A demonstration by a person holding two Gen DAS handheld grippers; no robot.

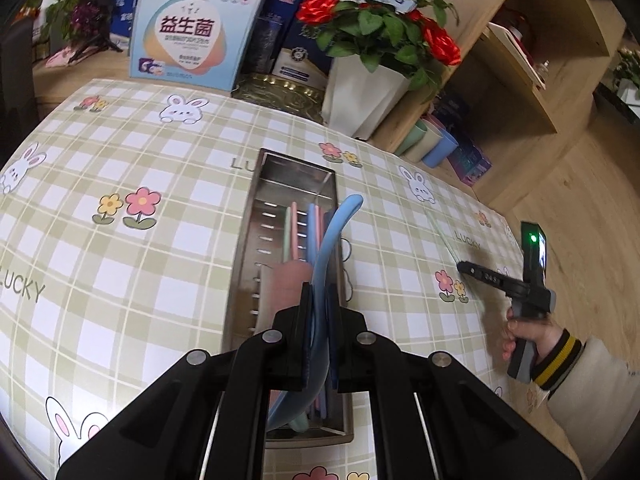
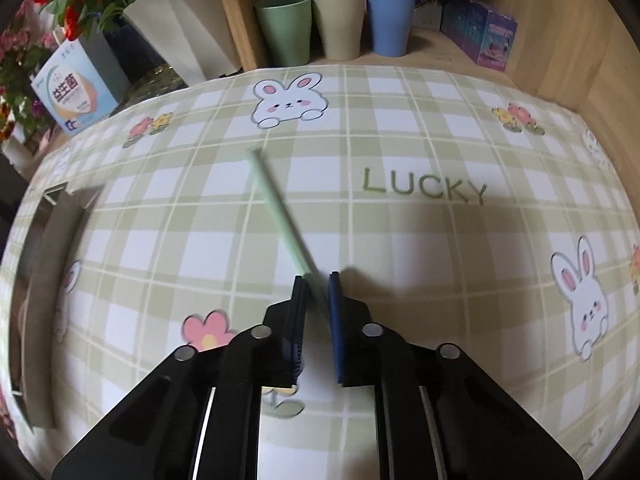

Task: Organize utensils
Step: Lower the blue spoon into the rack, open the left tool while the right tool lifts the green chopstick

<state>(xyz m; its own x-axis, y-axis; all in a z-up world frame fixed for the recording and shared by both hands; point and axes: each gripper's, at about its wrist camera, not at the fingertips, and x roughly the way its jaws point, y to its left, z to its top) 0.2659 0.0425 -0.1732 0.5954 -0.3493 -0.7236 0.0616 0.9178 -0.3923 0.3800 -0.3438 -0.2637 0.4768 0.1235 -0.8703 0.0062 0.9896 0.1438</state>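
Note:
My left gripper [image 1: 319, 300] is shut on a blue utensil [image 1: 336, 228], a curved handle held above a long steel tray [image 1: 276, 176] on the checked tablecloth. Pink, blue and green chopsticks [image 1: 298, 236] and a pink utensil [image 1: 286, 280] lie in the tray. My right gripper [image 2: 318, 280] is shut on a pale green chopstick [image 2: 280, 204], which points away over the cloth to the upper left. In the left wrist view the right gripper [image 1: 464, 266] sits right of the tray, with the chopstick [image 1: 442, 236] faint. The tray's edge [image 2: 44, 280] shows at the left of the right wrist view.
Green, beige and blue cups [image 2: 344, 24] stand on a wooden shelf behind the table. A white pot of red roses [image 1: 360, 92], a light blue box [image 1: 192, 36] and other packages line the table's far edge. A purple box [image 2: 484, 36] sits at the right.

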